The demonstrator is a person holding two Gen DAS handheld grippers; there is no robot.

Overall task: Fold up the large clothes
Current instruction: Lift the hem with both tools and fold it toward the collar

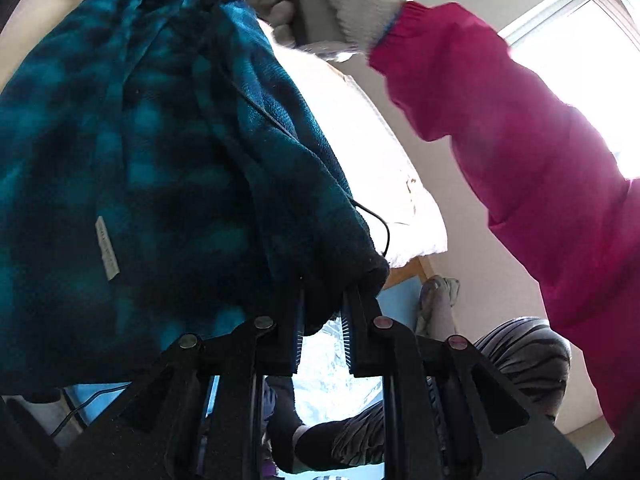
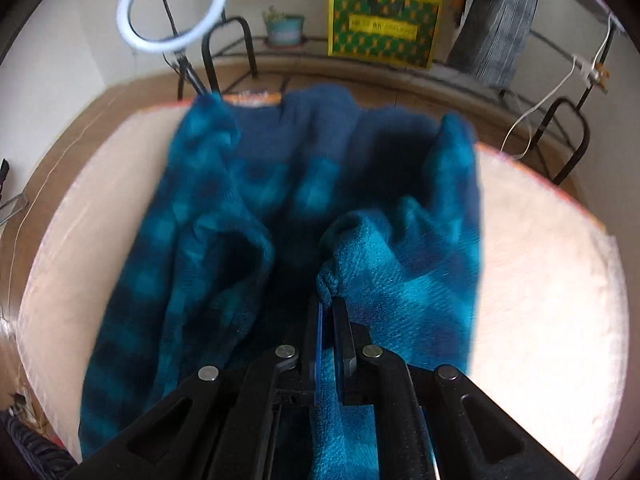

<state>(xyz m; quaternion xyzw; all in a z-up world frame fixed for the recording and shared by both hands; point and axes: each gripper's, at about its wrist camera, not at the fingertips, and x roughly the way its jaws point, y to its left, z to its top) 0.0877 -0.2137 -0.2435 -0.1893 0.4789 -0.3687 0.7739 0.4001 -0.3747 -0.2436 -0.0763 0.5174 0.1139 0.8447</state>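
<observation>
The large teal-and-navy checked fleece garment is lifted over the pale fluffy cover of the bed, its lower folds draping down onto the middle of that surface. In the right wrist view the right gripper is clamped tight on a bunched teal edge of the fleece, jaws almost together. In the left wrist view the left gripper pinches a dark hem corner of the same garment between narrowly parted jaws, and the cloth hangs to the left of it.

A grey-gloved hand in a magenta sleeve holds the other tool's handle above the garment.

The pale cover lies bare along the bed's right side and near its left edge. Beyond the far edge stand a white ring light on a stand, a black metal rack and a yellow-and-green patterned box.
</observation>
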